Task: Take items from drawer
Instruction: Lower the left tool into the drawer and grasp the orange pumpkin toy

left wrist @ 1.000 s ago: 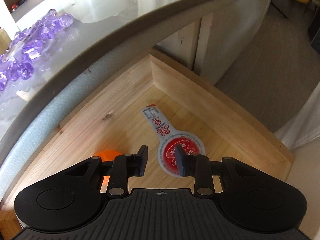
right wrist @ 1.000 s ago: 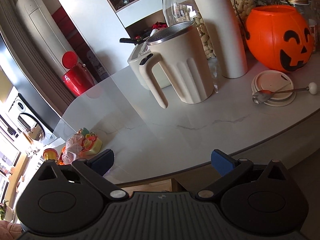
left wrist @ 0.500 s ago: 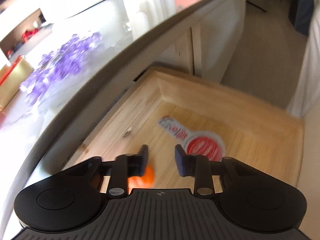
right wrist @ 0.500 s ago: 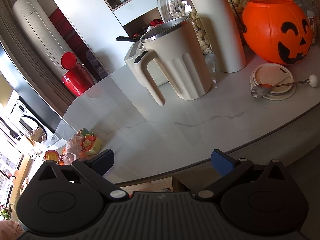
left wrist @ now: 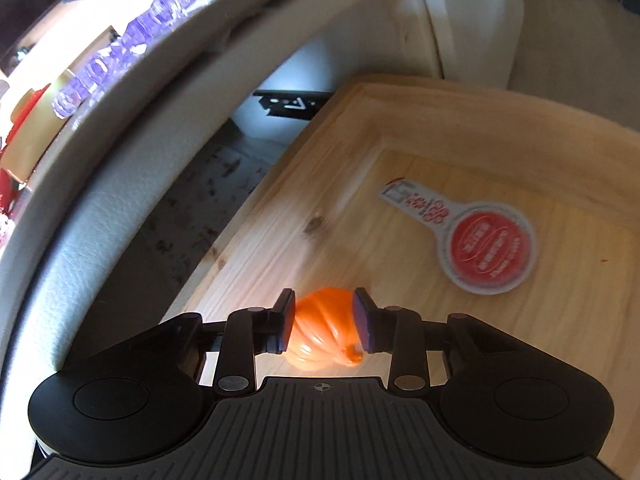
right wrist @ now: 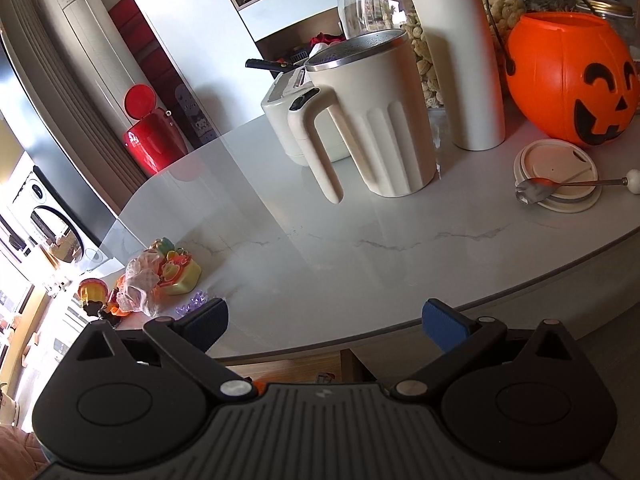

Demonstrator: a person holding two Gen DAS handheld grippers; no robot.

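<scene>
Left wrist view: my left gripper [left wrist: 323, 322] pinches a glossy orange ribbed plastic shell-shaped toy [left wrist: 325, 331] over the pale wooden drawer [left wrist: 500, 120]; a flat red-and-white round tabbed seal [left wrist: 480, 240] lies beyond. My right gripper [right wrist: 324, 322] hangs spread above the smooth marble counter [right wrist: 360, 232].

The red-and-white lidded cup [left wrist: 478, 248] in the wooden drawer [left wrist: 460, 128] carried print too blurred to read.

Bare wooden floor is left in the drawer [left wrist: 420, 120] around the foil lid [left wrist: 484, 246]. Passage on the left is blocked by the overhanging counter edge [left wrist: 132, 168].
</scene>
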